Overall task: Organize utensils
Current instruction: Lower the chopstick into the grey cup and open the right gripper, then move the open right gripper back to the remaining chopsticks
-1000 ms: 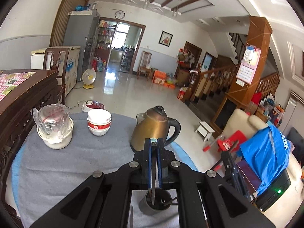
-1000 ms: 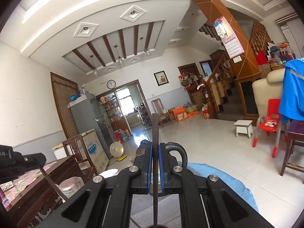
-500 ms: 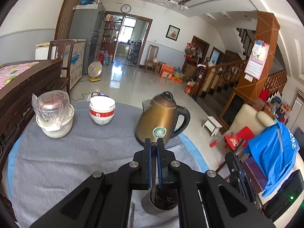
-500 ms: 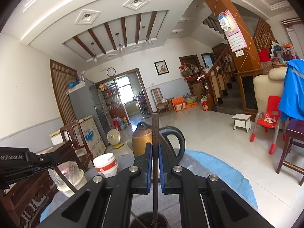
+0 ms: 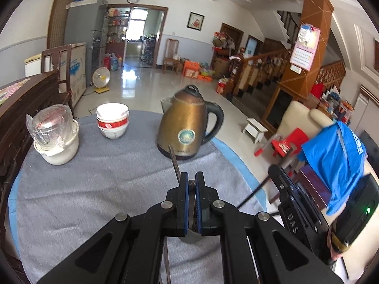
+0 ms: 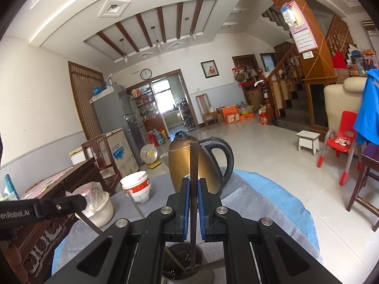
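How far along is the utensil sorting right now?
Partly done: at least one dark stick already leans inside the holder cup. In hand: the right gripper is shut on a chopstick reaching into that cup, and the left gripper is shut on another chopstick. Left: release both.

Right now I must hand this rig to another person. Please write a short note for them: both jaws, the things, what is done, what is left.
Left gripper: jaws shut on a chopstick.
Right gripper: jaws shut on another chopstick, upright, its lower end inside the holder cup.
The cup stands on the grey cloth, just under both grippers, in front of the kettle.
Done: both chopsticks picked up.
Left: release them into the cup.
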